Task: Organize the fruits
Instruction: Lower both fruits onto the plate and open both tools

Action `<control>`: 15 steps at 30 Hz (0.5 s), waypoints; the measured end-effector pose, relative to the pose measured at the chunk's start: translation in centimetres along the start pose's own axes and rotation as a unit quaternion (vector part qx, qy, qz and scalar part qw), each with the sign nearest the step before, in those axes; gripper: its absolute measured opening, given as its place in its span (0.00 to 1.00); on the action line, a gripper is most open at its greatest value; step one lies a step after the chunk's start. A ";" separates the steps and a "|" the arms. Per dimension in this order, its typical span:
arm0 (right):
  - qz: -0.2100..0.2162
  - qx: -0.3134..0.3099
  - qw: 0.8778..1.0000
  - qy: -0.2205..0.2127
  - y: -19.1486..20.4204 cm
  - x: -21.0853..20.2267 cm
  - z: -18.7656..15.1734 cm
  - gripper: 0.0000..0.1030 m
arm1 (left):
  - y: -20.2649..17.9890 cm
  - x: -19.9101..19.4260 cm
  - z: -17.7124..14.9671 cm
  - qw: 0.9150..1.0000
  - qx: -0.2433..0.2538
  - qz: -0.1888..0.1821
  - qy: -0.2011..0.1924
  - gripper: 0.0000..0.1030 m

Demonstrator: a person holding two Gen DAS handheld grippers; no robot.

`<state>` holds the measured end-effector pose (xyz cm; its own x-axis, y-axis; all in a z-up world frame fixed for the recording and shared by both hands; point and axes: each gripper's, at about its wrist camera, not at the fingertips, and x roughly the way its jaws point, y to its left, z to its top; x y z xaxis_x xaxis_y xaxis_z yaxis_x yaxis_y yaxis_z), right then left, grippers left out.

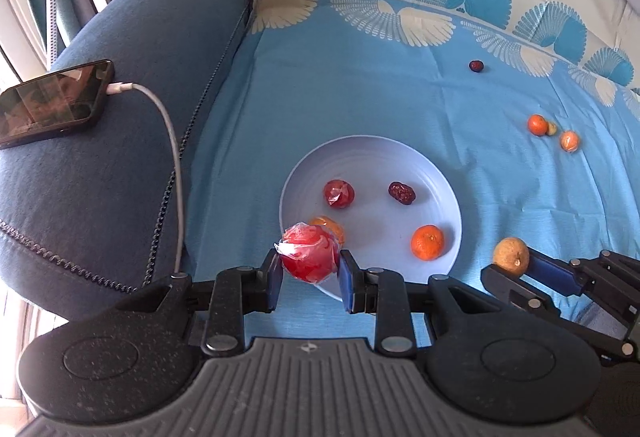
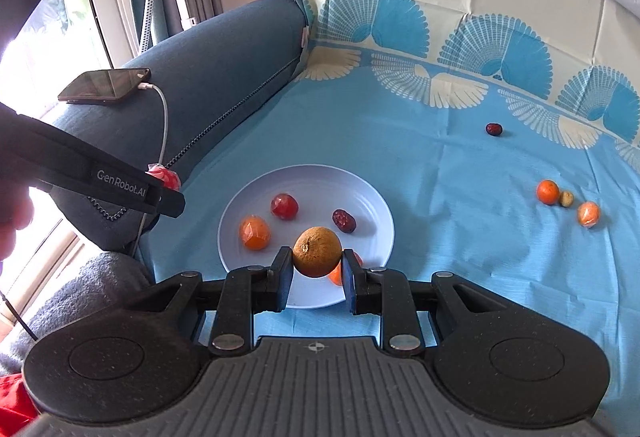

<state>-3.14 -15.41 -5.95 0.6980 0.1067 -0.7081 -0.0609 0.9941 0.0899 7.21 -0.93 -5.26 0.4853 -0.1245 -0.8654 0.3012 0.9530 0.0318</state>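
Left tool (image 1: 308, 271) clamps wrapped red fruit (image 1: 307, 253), right tool (image 2: 317, 273) clamps brown fruit (image 2: 317, 251)

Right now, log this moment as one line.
left gripper: shut on red plastic-wrapped fruit | right gripper: shut on brown round fruit | pale blue round plate: four fruits

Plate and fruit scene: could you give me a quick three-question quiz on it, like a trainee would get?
1. True or false: the left gripper holds a brown fruit.
2. Which gripper is shut on the brown fruit? A) left B) right
3. How many fruits lie on the plate?

Key: 1. False, it holds the wrapped red fruit. 2. B. 3. Four.
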 end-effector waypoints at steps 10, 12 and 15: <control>-0.012 -0.010 0.999 0.031 -2.0 6.5 0.8 0.27 | -2.2 6.4 2.7 0.999 0.031 -0.008 0.017 0.31; -0.010 -0.014 0.999 0.038 -2.2 7.7 0.8 0.27 | -2.5 7.4 3.2 0.999 0.037 -0.004 0.017 0.31; -0.005 -0.016 0.999 0.045 -2.4 9.1 0.9 0.27 | -2.7 8.9 3.6 0.999 0.039 -0.005 0.023 0.31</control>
<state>4.02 -16.83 -12.02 0.6323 0.0965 -0.7687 -0.0774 0.9951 0.0612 13.64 -5.60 -11.23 0.4446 -0.1189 -0.8878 0.3699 0.9271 0.0611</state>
